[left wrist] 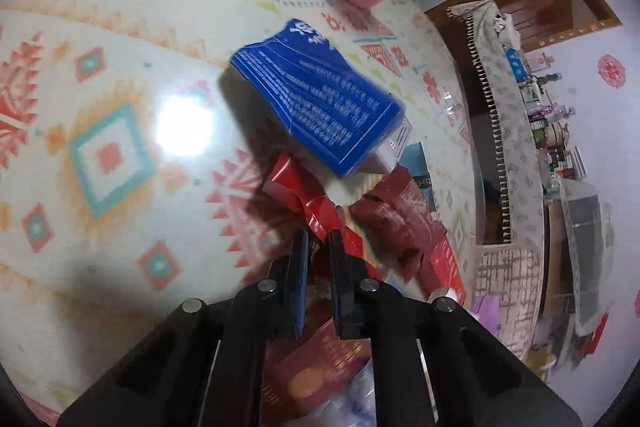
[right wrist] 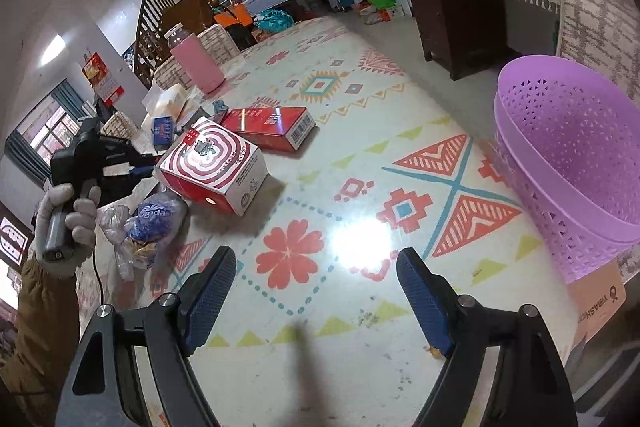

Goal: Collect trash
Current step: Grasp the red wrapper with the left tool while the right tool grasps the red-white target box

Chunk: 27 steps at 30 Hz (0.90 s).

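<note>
The left gripper (left wrist: 318,247) was squeezed tight on a red wrapper (left wrist: 316,207). The wrapper looked thin, crinkly and very light, so pinching any loose edge should work. It lay on the table (left wrist: 120,67), just under a blue pack (left wrist: 320,99). The right gripper (right wrist: 316,291) was wide apart and held nothing. The purple basket (right wrist: 568,163) stood near it.

Lighting: indoor, overhead; white glare patches on the glossy tablecloth (left wrist: 120,155) in both views. Daylight from a far-left window (right wrist: 44,131), right view. Soft shadows near the grippers. Left view motion-blurred; right view sharper. Strong fisheye bending, dark rims.
</note>
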Each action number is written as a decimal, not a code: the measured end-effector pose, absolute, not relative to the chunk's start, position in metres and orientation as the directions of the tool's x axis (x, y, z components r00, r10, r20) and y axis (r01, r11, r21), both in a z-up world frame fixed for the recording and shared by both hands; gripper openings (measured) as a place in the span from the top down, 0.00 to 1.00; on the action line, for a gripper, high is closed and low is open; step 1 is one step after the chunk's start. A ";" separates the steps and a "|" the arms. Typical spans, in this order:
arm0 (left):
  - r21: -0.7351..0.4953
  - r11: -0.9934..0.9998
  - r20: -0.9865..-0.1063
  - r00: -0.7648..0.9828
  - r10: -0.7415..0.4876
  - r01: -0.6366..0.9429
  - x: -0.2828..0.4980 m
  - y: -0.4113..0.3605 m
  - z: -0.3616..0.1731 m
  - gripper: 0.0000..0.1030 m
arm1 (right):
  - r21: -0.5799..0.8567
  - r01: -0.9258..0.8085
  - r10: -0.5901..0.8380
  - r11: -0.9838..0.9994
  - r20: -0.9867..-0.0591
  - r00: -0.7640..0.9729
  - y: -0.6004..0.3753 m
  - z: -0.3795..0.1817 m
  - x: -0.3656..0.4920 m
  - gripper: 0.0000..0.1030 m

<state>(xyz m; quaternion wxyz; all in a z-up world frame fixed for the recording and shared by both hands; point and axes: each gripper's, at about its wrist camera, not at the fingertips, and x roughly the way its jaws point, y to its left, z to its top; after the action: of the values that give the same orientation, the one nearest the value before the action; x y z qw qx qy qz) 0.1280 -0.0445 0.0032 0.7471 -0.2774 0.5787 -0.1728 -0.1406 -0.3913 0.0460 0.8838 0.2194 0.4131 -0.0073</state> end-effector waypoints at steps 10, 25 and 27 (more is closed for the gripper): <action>-0.486 0.867 -0.772 0.411 -0.485 0.109 0.080 -0.012 0.047 0.91 | 0.373 0.156 0.186 0.914 -0.730 0.657 -0.377 0.052 -0.128 0.16; -0.361 0.900 -0.713 0.550 -0.434 0.243 0.005 -0.014 0.081 0.91 | 0.225 -0.031 0.188 0.974 -0.725 0.663 -0.339 0.081 -0.060 0.09; -0.344 0.902 -0.709 0.557 -0.433 0.262 -0.002 -0.018 0.085 0.91 | 0.192 -0.116 0.220 0.975 -0.724 0.654 -0.325 0.078 -0.043 0.08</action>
<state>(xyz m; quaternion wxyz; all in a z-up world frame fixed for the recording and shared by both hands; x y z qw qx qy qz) -0.0024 -0.0179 0.0850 0.8767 -0.0998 0.4268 -0.1982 -0.0434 -0.3254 0.0779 0.9070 0.0645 0.4057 0.0926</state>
